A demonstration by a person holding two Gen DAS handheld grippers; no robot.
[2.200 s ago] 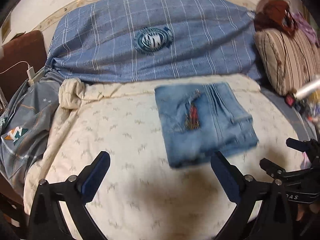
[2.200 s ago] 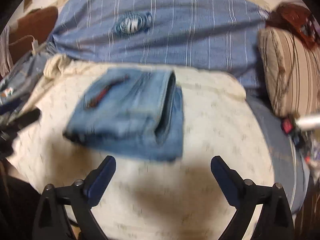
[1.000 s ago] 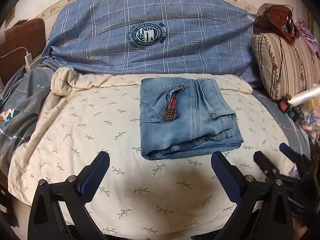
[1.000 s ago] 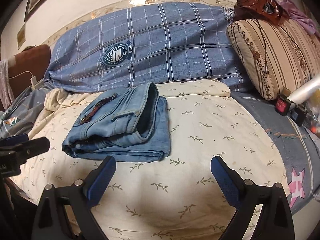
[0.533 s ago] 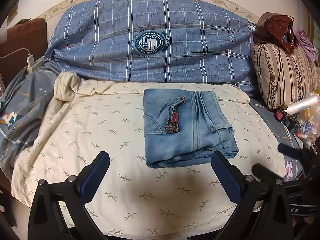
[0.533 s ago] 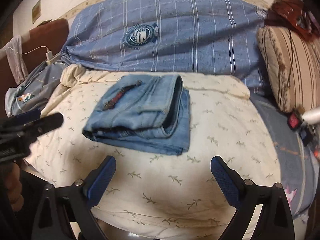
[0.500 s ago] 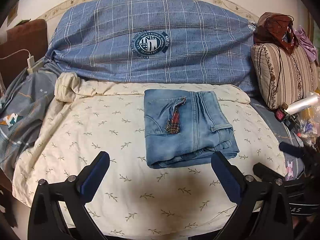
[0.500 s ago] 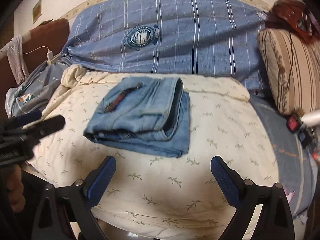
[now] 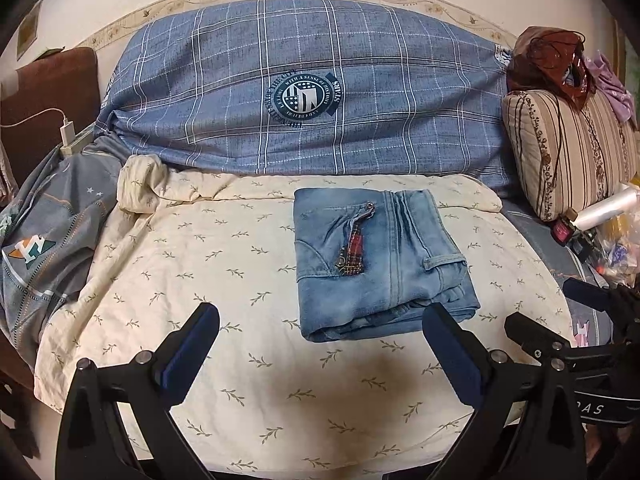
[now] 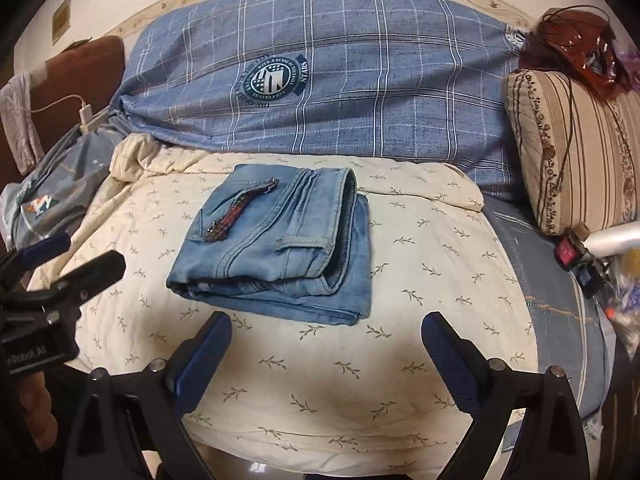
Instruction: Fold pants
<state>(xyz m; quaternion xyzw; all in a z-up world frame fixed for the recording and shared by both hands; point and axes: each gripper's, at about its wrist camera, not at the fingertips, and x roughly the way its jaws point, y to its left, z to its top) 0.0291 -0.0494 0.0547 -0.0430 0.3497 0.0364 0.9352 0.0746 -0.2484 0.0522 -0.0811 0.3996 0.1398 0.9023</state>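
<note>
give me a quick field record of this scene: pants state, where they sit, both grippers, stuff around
pants: jeans folded into a compact rectangle, red plaid trim facing up
support: cream leaf-print blanket on the bed
left hand-held gripper: open, holding nothing, short of the near edge of the jeans
right hand-held gripper: open, holding nothing, not touching the jeans
behind: blue plaid quilt with a round emblem
right side: striped pillow
task status: fold looks done
</note>
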